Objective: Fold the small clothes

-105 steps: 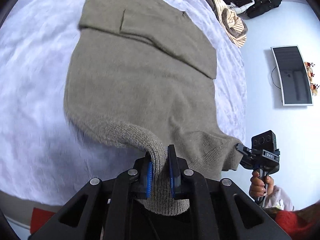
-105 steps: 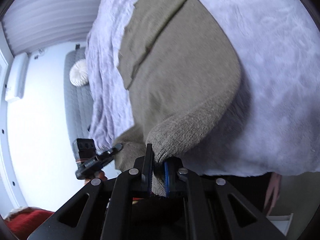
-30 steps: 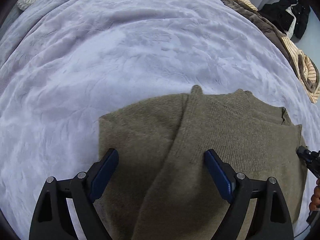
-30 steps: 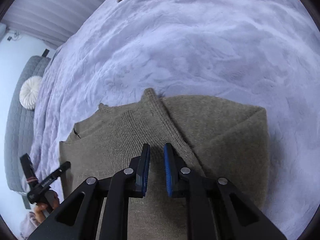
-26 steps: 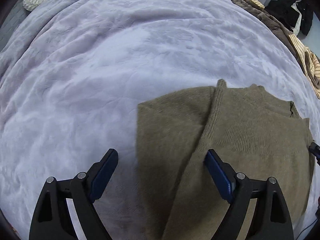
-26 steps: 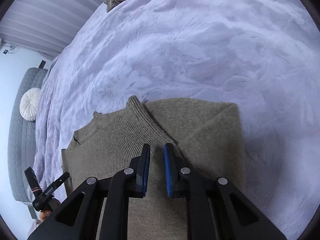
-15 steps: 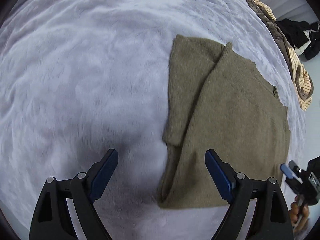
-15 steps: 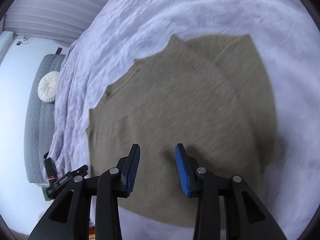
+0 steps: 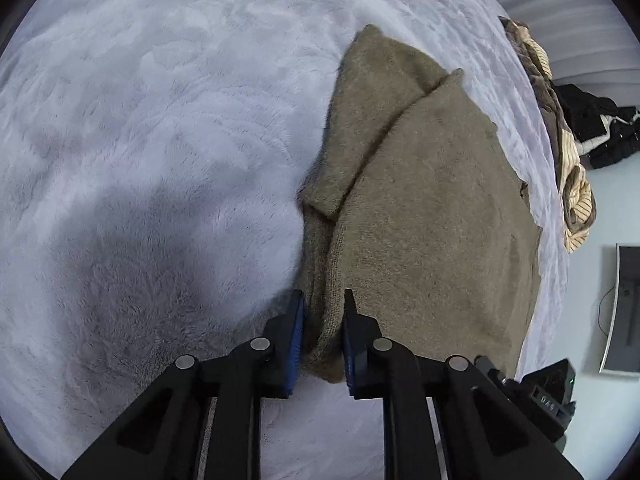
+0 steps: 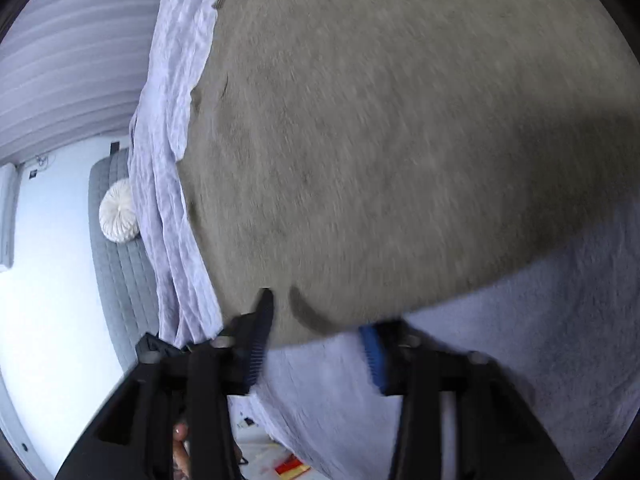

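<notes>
Two claws over one folded olive sweater (image 9: 432, 208) lying flat on the lavender bed blanket (image 9: 140, 140). Left claw (image 9: 322, 320) narrowed onto the sweater's near left corner, knit bunched between the blue pads. Right claw (image 10: 316, 320) spread wide at the sweater's (image 10: 380, 140) near edge, gripping nothing; view blurred. Pile of striped and dark clothes (image 9: 568, 160) at the bed's far right edge. Round white cushion (image 10: 118, 212) against a grey headboard.

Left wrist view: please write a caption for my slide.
Left gripper pinches the near edge of the folded olive sweater on the lavender blanket.
</notes>
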{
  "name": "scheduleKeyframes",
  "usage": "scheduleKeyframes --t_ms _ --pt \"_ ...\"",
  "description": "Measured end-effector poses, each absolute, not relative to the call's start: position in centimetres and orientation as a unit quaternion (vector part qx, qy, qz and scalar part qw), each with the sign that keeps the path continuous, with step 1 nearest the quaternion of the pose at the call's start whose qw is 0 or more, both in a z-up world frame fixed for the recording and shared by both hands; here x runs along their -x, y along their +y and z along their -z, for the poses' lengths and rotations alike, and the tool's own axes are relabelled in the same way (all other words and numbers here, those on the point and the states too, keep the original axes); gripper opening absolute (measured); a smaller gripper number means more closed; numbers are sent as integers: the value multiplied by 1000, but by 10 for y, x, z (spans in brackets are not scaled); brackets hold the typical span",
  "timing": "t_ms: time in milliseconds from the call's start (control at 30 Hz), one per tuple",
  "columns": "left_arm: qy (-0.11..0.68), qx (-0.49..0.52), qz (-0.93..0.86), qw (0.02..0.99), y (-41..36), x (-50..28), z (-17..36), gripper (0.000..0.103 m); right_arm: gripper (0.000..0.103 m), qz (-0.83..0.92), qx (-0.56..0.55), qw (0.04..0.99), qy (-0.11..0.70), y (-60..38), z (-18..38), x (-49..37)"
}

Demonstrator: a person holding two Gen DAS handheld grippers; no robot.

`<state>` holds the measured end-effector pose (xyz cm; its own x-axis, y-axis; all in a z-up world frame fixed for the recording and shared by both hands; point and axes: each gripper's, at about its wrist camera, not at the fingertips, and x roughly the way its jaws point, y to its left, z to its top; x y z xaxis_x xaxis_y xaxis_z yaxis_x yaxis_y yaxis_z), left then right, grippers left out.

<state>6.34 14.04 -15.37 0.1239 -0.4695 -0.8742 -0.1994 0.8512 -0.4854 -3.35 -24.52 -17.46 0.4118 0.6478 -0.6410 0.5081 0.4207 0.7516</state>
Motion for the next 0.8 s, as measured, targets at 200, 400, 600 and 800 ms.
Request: scheduleKeyframes --t_ms 200,400,600,800 --pt "646 187 114 731 138 -50 145 18 12 -85 -431 706 556 -242 135 27" --pt "652 208 110 721 152 -43 164 18 10 -51 -436 677 590 -246 171 43" --pt "629 155 110 754 147 -39 134 18 13 -106 -375 676 626 -231 140 40" --pt "601 115 152 777 124 -47 120 18 13 -171 -303 732 586 -201 98 -24"
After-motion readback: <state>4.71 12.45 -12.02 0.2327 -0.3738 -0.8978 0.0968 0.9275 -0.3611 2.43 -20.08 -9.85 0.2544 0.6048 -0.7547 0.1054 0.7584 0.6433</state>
